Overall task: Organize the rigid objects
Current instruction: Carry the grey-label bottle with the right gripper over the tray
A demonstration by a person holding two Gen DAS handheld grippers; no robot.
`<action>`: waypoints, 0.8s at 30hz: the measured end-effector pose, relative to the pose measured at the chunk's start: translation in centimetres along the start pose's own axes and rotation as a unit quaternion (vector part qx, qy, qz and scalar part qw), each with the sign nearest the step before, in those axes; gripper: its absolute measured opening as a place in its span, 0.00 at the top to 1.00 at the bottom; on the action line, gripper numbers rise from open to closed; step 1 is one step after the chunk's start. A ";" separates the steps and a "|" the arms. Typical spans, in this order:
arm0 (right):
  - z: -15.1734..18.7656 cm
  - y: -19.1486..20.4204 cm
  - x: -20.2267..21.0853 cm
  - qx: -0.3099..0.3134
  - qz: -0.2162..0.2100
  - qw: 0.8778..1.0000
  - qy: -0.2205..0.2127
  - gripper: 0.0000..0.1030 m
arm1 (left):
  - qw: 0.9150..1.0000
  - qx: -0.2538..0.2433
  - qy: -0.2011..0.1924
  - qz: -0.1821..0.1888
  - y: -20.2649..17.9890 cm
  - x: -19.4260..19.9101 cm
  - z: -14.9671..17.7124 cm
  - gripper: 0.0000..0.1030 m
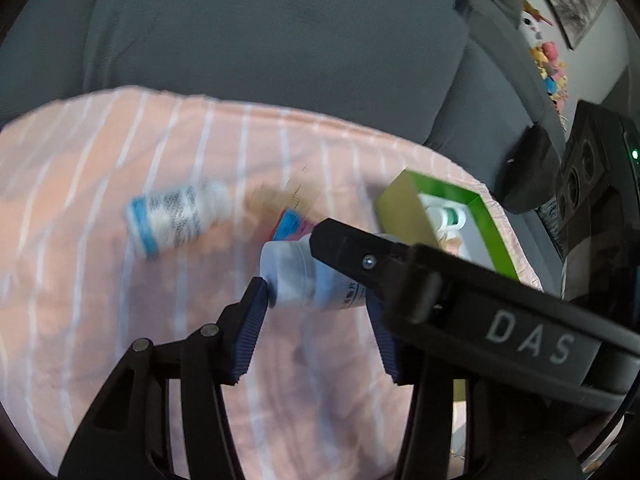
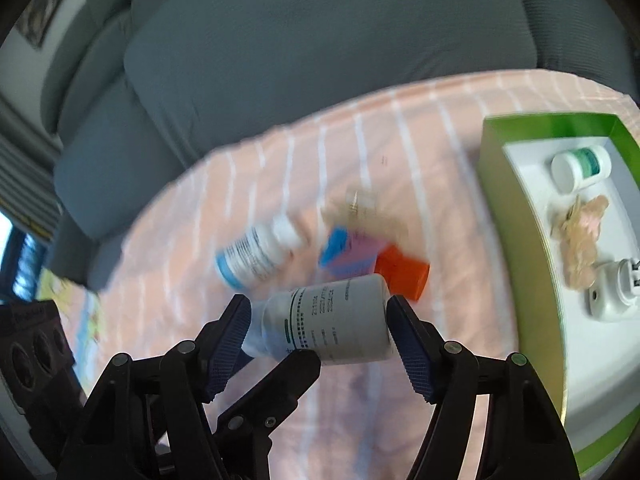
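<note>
- Right now both of our grippers are clamped on one white bottle (image 2: 328, 326), lying sideways above the pink striped cloth (image 2: 400, 152).
- Our right gripper (image 2: 320, 330) has it end to end: one blue pad on the cap side, the other on the base.
- Our left gripper (image 1: 316, 300) pinches the same bottle (image 1: 304, 276); its pad presses the cap end, though the right gripper's finger hides the far pad.
- Down on the cloth we see a blue-banded bottle (image 2: 256, 256) on its side, blurred.
- Just beside it lie a blue and purple box (image 2: 352, 258) and an orange piece (image 2: 402, 272), touching each other.
- Off to the right sits the green tray (image 2: 496, 184), holding a small green-labelled bottle (image 2: 580, 168), a pale crumpled wad (image 2: 580, 236) and a white device (image 2: 612, 292).
- Grey cushions (image 2: 320, 40) rise behind the cloth.
</note>
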State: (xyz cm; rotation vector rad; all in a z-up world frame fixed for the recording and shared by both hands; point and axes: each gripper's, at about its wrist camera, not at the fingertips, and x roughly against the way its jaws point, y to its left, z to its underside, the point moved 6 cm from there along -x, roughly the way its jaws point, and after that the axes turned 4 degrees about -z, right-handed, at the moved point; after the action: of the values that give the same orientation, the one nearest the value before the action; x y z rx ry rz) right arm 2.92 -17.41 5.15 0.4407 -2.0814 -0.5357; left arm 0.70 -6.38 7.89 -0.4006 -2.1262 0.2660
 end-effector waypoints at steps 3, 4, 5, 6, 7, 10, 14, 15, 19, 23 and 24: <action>-0.9 -0.9 1.4 -0.024 -0.017 0.999 -0.026 0.29 | 1.000 -0.011 -0.008 0.004 -1.3 -0.1 -0.9 0.53; -1.3 -1.3 1.9 -0.032 -0.021 0.999 -0.035 0.29 | 1.000 -0.018 -0.012 0.007 -2.0 -0.1 -1.2 0.53; -1.5 -1.5 2.4 -0.035 -0.022 0.998 -0.043 0.29 | 1.000 -0.022 -0.015 0.007 -2.7 -0.2 -1.4 0.53; -1.8 -1.8 3.1 -0.035 -0.020 0.998 -0.055 0.29 | 0.999 -0.029 -0.018 0.009 -3.4 -0.2 -1.5 0.53; -1.9 -2.0 3.8 -0.033 -0.018 0.997 -0.065 0.29 | 0.999 -0.038 -0.023 0.012 -4.1 -0.2 -1.5 0.53; -2.1 -3.0 5.6 -0.040 -0.014 0.995 -0.092 0.29 | 0.998 -0.059 -0.034 0.016 -5.9 -0.3 -1.8 0.53; -2.2 -5.2 8.1 -0.067 -0.009 0.990 -0.123 0.29 | 0.996 -0.079 -0.031 0.034 -8.6 -1.2 -1.8 0.53; -2.2 -5.6 8.4 -0.074 -0.007 0.989 -0.128 0.29 | 0.995 -0.084 -0.031 0.038 -9.2 -1.4 -1.7 0.53; -1.7 -7.7 10.1 -0.100 0.002 0.984 -0.150 0.29 | 0.992 -0.111 -0.030 0.055 -11.9 -2.0 -1.1 0.53; -1.3 -10.1 11.7 -0.125 0.016 0.977 -0.169 0.29 | 0.989 -0.129 -0.017 0.068 -14.2 -3.2 -0.6 0.53; -1.2 -10.9 12.1 -0.134 0.017 0.976 -0.173 0.29 | 0.988 -0.134 -0.015 0.068 -14.8 -3.5 -0.4 0.53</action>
State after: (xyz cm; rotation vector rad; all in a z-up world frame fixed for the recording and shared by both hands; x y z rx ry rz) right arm -1.20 -32.83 8.34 0.1594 -2.2955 -0.9119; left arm 0.19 -21.31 10.46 -0.7049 -2.1745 0.0630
